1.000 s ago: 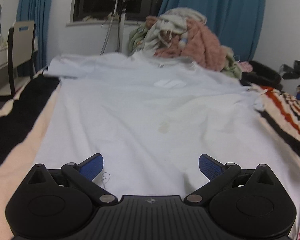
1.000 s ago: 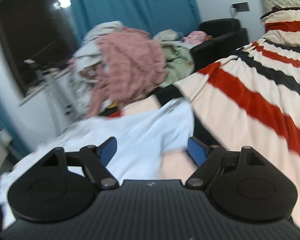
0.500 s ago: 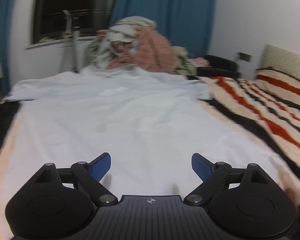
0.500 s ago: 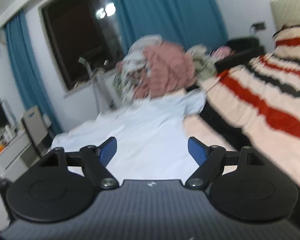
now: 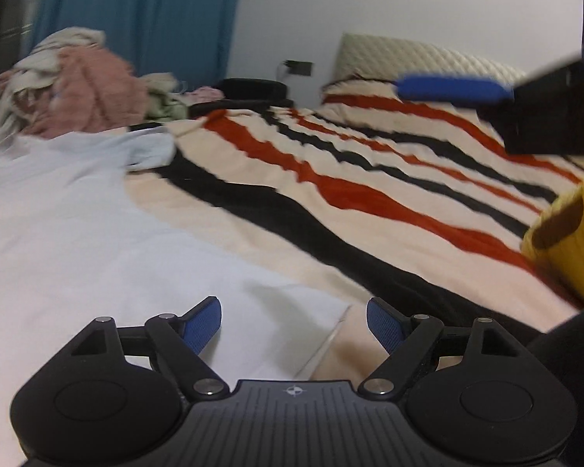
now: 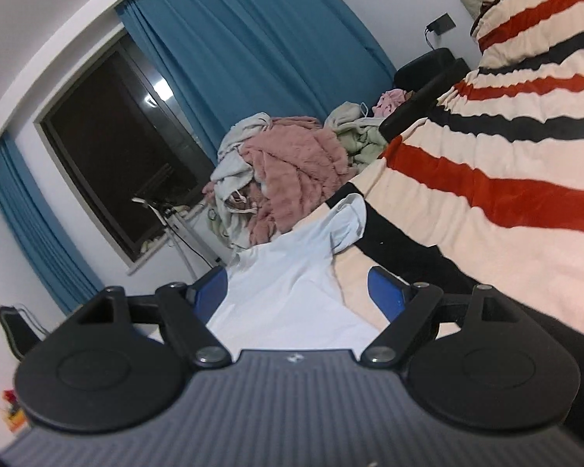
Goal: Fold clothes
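Note:
A pale blue-white shirt (image 5: 78, 233) lies spread flat on the striped blanket (image 5: 331, 179). My left gripper (image 5: 294, 323) hovers low over the shirt's near right corner (image 5: 331, 311). Its jaws are closing, the cloth lies under them, and the pads do not press on it. In the right wrist view my right gripper (image 6: 298, 288) hangs over the shirt's (image 6: 292, 272) right edge, tilted. Its jaws are opening slightly with nothing gripped. One short sleeve (image 6: 346, 222) lies further along that edge. A blurred blue finger (image 5: 453, 87) of the right gripper shows at upper right in the left wrist view.
A heap of pink and cream clothes (image 6: 288, 179) sits at the far end of the bed, below a dark window (image 6: 116, 155) and blue curtains (image 6: 253, 58). A yellow sleeve (image 5: 576, 241) is at the right. A headboard (image 5: 408, 58) stands behind the blanket.
The left gripper has swung right from the shirt's middle to its near right corner, and its jaws have narrowed. The right gripper has drawn back along the shirt's right edge and rolled.

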### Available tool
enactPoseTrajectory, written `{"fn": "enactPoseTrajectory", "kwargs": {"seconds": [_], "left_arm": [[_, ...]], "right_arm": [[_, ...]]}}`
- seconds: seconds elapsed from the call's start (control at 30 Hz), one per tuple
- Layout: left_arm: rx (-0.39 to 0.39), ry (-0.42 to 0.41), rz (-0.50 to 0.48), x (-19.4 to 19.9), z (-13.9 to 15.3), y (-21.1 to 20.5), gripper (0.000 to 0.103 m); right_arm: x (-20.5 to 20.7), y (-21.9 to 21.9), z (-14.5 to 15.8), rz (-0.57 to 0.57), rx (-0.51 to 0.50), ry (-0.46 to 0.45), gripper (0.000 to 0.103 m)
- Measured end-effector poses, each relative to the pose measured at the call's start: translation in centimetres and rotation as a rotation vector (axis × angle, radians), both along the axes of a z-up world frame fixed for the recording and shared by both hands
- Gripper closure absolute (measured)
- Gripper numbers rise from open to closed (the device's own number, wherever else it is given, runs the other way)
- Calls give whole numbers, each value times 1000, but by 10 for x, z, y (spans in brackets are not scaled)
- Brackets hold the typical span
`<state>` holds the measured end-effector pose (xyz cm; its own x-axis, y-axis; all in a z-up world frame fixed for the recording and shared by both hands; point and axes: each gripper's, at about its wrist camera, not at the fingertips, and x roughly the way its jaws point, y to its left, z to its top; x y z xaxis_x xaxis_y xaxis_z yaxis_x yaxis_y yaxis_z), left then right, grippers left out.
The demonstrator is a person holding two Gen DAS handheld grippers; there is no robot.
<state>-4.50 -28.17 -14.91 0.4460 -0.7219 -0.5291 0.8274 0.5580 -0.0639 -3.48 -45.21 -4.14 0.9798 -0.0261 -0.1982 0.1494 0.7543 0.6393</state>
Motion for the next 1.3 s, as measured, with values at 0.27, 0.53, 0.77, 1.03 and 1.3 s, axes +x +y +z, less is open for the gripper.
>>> {"fn": "enactPoseTrajectory", "kwargs": {"seconds": [0.27,0.53,0.77,1.03,1.3], "left_arm": [[10,-26,-3,13,-24,-22,97],[-46,137,-110,1,-4,17,98],[-42,194,-95,11,-5,30,64],[-48,98,60,15,44,86,9],[-60,-32,319,28,101,165,2]], "right_arm": [[6,-1,-11,31,39,0,21],[8,0,-13,34,30,-21,21],[13,12,-8,65,-45,-1,21],[11,26,-1,58,-150,0,21],[11,46,5,63,-271,7,21]]}}
